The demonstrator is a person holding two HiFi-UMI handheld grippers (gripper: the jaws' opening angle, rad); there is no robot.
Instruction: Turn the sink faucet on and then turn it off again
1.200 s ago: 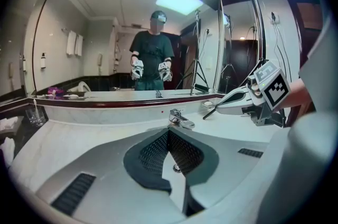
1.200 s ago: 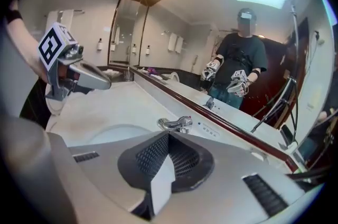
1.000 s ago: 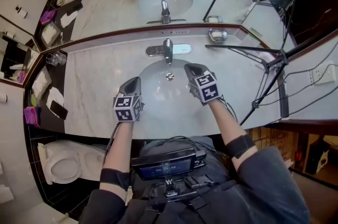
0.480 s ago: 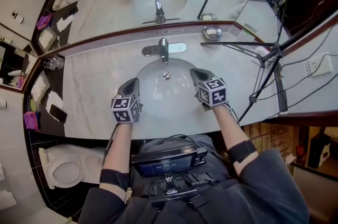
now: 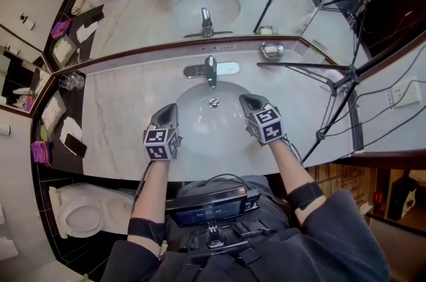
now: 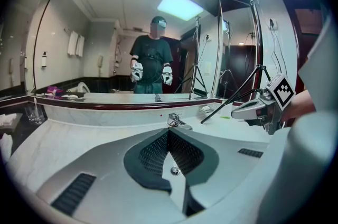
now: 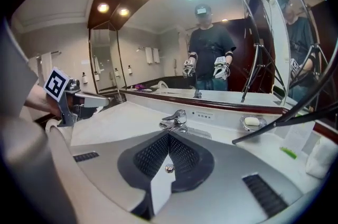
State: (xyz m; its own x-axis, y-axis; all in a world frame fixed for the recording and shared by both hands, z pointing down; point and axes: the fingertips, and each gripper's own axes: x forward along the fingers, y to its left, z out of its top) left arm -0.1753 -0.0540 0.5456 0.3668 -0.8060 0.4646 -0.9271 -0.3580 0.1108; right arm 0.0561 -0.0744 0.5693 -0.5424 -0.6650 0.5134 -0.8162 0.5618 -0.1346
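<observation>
Head view, steeply down: white marble vanity counter (image 5: 120, 114), oval white sink basin (image 5: 200, 124) sunk close to its front edge. Chrome single-lever faucet (image 5: 211, 68) upright at the middle of the counter's back edge, just behind the basin, spout reaching out over the bowl. And the grippers: left grey hand-held gripper (image 5: 170, 108) hovering over the basin's front-left rim, jaws pressed together, empty. Right grey hand-held gripper (image 5: 247, 100) over the basin's right rim, jaws together too, gripping nothing, tip aimed toward the faucet. Both well apart from the faucet. Small silver soap dish (image 5: 273, 48) by the back edge, right of the faucet. Black tripod (image 5: 336, 81) leaning across the counter's right end. Clear glass tumbler (image 5: 72, 81) at the left end.
</observation>
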